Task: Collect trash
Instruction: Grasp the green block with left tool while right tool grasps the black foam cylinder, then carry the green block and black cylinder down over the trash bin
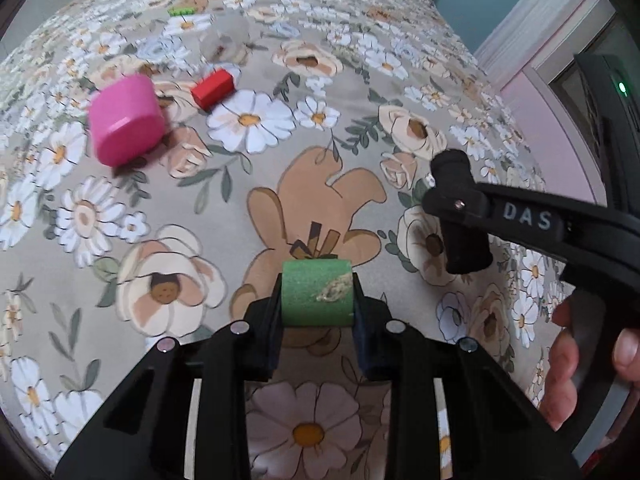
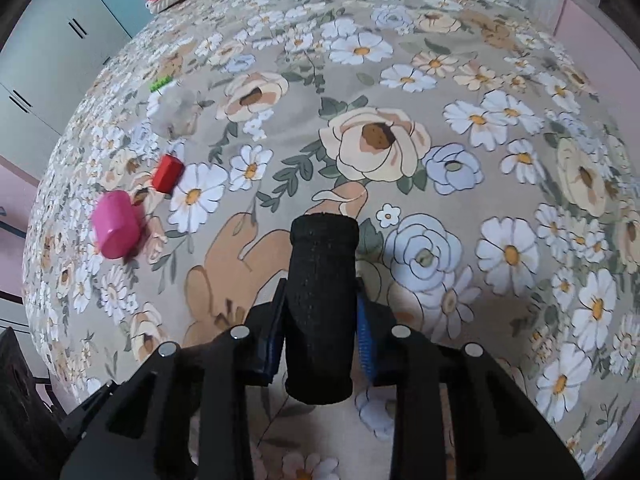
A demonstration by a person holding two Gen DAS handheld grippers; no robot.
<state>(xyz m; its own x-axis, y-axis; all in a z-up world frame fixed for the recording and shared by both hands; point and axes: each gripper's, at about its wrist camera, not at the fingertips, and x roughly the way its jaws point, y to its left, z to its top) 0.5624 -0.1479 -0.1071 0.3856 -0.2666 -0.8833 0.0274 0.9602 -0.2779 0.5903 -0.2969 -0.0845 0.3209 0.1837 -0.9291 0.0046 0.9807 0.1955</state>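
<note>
While both tongs tilt steeply toward the floral bedspread (image 1: 280, 184), our left gripper (image 1: 318, 300) clamps a green foam cylinder (image 1: 316, 296). Our right gripper (image 2: 320, 320) clamps a black foam cylinder (image 2: 322, 300), just right of the green one. A clear object (image 1: 224, 42) beyond stays indistinct.

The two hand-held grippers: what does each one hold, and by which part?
Left hand-held gripper: green cylinder, clamped on its two flat ends. Right hand-held gripper: black cylinder, clamped across its curved sides, near its middle.

Floral bedspread (image 1: 280, 200); green roll (image 1: 317, 298), black roll (image 2: 322, 304), pink cup (image 1: 126, 120).
</note>
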